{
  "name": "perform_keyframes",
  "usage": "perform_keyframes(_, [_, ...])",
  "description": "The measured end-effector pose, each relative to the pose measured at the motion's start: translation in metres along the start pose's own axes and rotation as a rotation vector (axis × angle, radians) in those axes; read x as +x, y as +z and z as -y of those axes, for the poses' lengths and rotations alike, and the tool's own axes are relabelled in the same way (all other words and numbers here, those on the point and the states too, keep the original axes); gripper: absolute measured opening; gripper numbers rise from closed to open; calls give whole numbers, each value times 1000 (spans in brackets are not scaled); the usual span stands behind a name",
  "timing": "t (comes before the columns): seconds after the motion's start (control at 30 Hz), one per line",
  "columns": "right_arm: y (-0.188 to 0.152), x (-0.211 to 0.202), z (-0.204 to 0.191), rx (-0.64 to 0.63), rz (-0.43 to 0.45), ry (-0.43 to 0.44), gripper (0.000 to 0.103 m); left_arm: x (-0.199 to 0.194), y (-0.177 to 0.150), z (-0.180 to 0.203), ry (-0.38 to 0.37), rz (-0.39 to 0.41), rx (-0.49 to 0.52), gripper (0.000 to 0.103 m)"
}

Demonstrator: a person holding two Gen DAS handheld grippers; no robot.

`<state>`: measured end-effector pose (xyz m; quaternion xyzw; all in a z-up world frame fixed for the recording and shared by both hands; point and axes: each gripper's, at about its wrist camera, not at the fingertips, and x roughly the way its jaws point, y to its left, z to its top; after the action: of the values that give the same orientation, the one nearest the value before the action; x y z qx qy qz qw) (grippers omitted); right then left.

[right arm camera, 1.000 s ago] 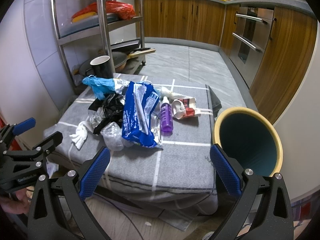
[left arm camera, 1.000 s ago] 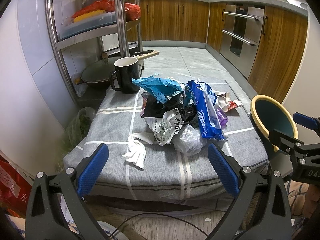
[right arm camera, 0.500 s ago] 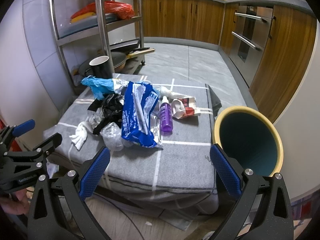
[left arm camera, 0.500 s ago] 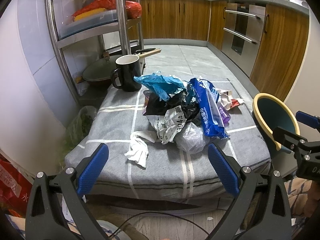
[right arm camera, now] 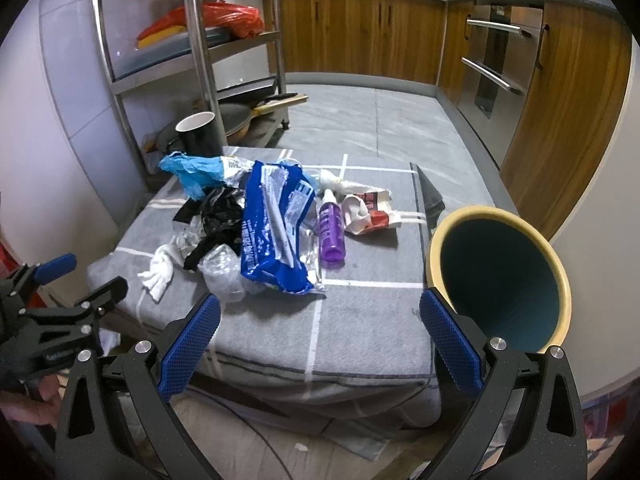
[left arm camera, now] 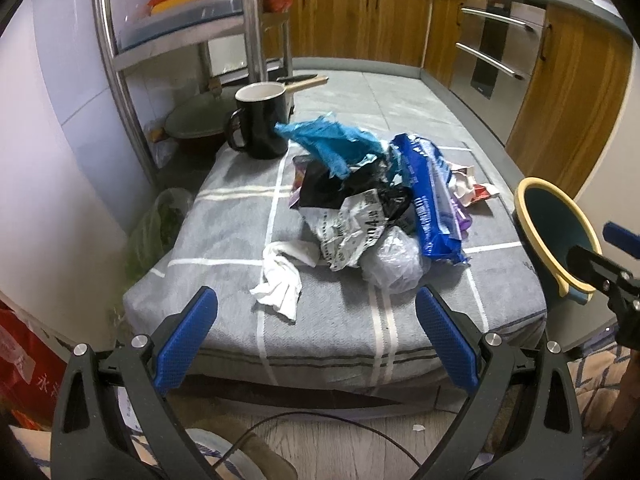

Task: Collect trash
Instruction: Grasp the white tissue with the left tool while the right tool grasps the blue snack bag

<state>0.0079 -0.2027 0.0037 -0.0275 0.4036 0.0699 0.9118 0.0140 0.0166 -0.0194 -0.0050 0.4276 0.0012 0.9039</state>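
Both grippers hover off the near edge of a low table w/ grey checked cloth (left arm camera: 224, 208), neither touching anything. Left gripper (left arm camera: 316, 340): jaws spread wide, empty. Right gripper (right arm camera: 320, 336): same, wide apart, nothing betw. the pads.

Trash heap sits mid-cloth: blue plastic bag (left arm camera: 332, 140) on top at the back, black bag (left arm camera: 332, 188), printed grey wrapper (left arm camera: 352, 228), big blue packet (right arm camera: 272, 224), clear bag (left arm camera: 396, 264), white tissue (left arm camera: 280, 280) nearest left gripper. Purple bottle (right arm camera: 331, 232) lies beside the packet; red/white carton (right arm camera: 372, 212), prob. crumpled, just right of it. Black mug (left arm camera: 260, 124) stands upright at far-left corner. Teal bin w/ yellow rim (right arm camera: 500, 276) just beside the table's right edge.
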Motion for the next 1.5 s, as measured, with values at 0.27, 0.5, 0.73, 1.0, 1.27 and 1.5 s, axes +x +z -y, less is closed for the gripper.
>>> perform_keyframes(0.27, [0, 10, 2, 9, -36, 39, 99, 18, 12, -21, -6, -56, -59, 97])
perform_keyframes(0.5, [3, 13, 2, 13, -51, 49, 99, 51, 14, -39, -3, -149, -92, 94])
perform_keyframes(0.73, [4, 10, 2, 15, -43, 49, 99, 76, 17, -46, 22, -202, -84, 91])
perform_keyframes(1.0, [6, 9, 3, 30, -43, 58, 99, 107, 12, -49, 47, -273, -52, 75])
perform_keyframes(1.27, [10, 19, 4, 42, -65, 88, 99, 131, 5, -46, 13, -295, -21, 49])
perform_keyframes(1.5, [15, 45, 2, 50, -117, 111, 99, 133, 4, -47, 4, -284, -10, 8])
